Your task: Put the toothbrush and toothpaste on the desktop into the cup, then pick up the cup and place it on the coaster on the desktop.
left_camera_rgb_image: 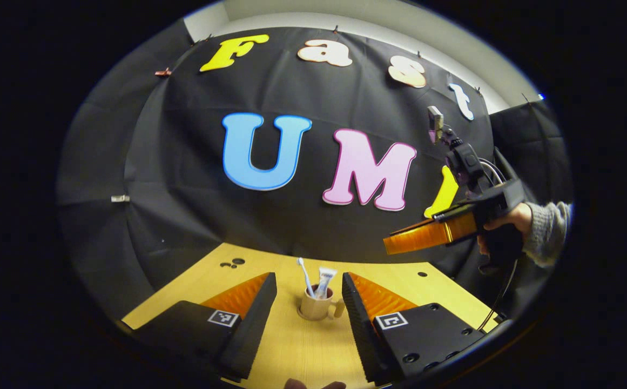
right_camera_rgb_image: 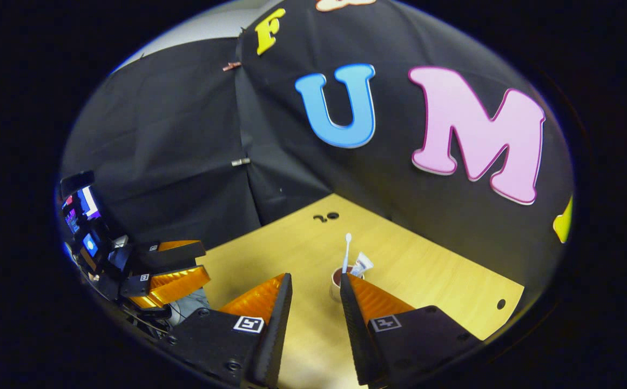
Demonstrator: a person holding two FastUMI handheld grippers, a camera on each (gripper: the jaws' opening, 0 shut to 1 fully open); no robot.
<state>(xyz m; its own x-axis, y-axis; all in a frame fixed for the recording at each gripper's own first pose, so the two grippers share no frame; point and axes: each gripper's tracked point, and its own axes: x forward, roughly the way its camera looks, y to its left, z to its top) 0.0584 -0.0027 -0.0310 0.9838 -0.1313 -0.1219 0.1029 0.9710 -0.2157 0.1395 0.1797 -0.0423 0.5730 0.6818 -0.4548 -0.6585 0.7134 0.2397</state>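
Observation:
A beige cup [left_camera_rgb_image: 315,309] with a handle stands upright on the wooden desktop [left_camera_rgb_image: 302,351]. A white toothbrush [left_camera_rgb_image: 305,275] and a toothpaste tube [left_camera_rgb_image: 324,281] stand in it. My left gripper [left_camera_rgb_image: 308,276] is open, low over the desk, with the cup just beyond and between its fingertips, untouched. The right gripper [left_camera_rgb_image: 418,239] hangs in the air at the right, held by a hand in a grey sleeve [left_camera_rgb_image: 548,229]. In the right gripper view, my right gripper [right_camera_rgb_image: 315,276] is open above the desk; the cup [right_camera_rgb_image: 337,281], toothbrush [right_camera_rgb_image: 347,249] and toothpaste [right_camera_rgb_image: 362,263] sit past its right finger, which hides part of the cup.
Small dark holes [left_camera_rgb_image: 232,263] mark the desktop's far left, and another hole [left_camera_rgb_image: 422,274] lies at the far right. The black cloth wall closes the desk's back and sides. The left gripper [right_camera_rgb_image: 168,270] shows at the desk's left edge [right_camera_rgb_image: 210,265], near some lit screens [right_camera_rgb_image: 83,227].

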